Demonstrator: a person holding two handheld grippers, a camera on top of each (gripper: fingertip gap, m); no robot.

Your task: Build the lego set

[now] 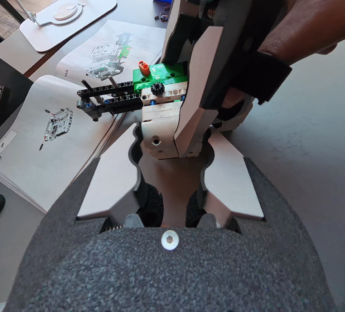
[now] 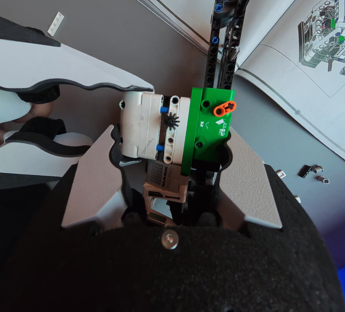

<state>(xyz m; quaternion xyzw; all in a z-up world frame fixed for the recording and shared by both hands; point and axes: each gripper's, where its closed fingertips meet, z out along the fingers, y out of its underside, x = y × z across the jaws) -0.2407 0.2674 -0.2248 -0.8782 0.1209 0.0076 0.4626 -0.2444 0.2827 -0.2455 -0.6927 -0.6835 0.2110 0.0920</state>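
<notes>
Currently I am holding the lego assembly [image 2: 177, 131] in the air, above the open instruction booklet [image 1: 37, 135] on the grey table [image 1: 280, 172]. Left of the green block [image 2: 211, 125], my left gripper [image 1: 171, 146] is standing open, one finger [image 2: 130, 86] just reaching the white housing [image 1: 158, 125]. My right gripper [image 2: 170, 153] is clamping white housing and green block together. Judging handling: rigid plastic, light, smooth-faced, likely slippery. Beyond the green block, the black beams [image 2: 225, 41] are cantilevering out and, I judge, could lever apart; the small black gear [image 2: 170, 121] looks fragile. I am recommending holds on the solid white body.
</notes>
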